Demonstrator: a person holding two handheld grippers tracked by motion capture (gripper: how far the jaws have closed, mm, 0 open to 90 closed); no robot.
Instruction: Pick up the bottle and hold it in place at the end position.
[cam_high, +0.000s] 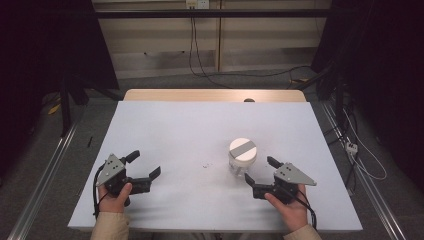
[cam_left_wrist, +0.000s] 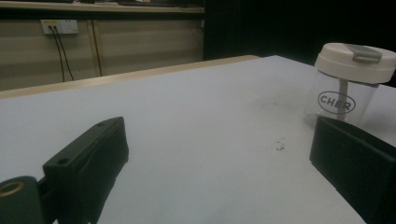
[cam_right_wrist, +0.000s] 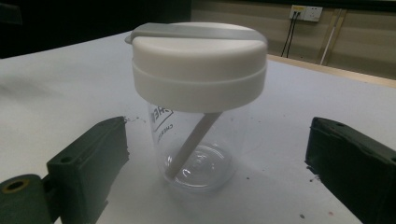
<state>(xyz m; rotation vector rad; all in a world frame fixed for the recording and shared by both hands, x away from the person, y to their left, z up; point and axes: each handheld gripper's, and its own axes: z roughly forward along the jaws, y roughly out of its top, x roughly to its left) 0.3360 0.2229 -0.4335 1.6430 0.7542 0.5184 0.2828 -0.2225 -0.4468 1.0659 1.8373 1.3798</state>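
A white-topped table stands in a dim room. Right of centre sits a clear jar, white-lidded, a pale stick inside. Right gripper gapes just beside it; left gripper gapes well apart.

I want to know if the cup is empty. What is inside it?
Through the clear wall of the cup, a pale straw leans from the lid down to the bottom. No liquid shows. The lid hides the straw's upper end.

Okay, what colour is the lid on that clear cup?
The lid is white with a grey strip across its top, seen best in the right gripper view.
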